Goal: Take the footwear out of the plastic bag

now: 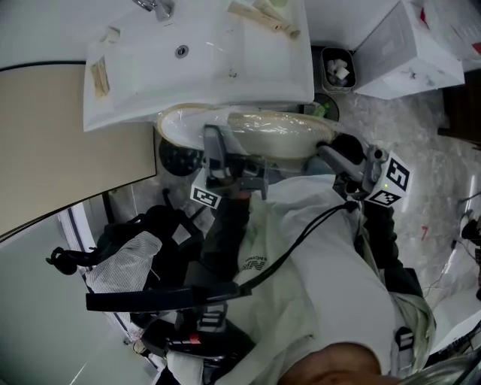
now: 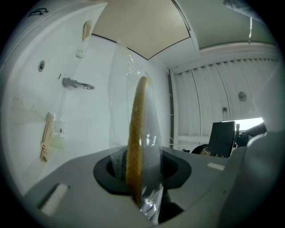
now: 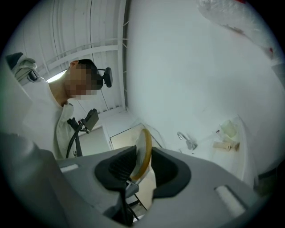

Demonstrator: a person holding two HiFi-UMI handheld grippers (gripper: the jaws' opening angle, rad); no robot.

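A pale slipper with a tan sole (image 1: 263, 128) lies crosswise inside a clear plastic bag (image 1: 188, 124), held up in front of the sink. My left gripper (image 1: 216, 144) is shut on its left part. In the left gripper view the tan sole (image 2: 136, 133) stands edge-on between the jaws, with plastic film (image 2: 151, 200) wrapped round it. My right gripper (image 1: 328, 153) is shut on the slipper's right end. The right gripper view shows the slipper's rim (image 3: 143, 151) pinched between the pads; whether plastic covers it there I cannot tell.
A white sink (image 1: 203, 60) with a tap (image 1: 154, 7) and wooden toiletries (image 1: 267, 19) lies just beyond the slipper. A small waste bin (image 1: 337, 69) stands at its right. A black bag and striped cloth (image 1: 143, 252) lie on the floor at left. A beige panel (image 1: 45, 143) lies beside the sink.
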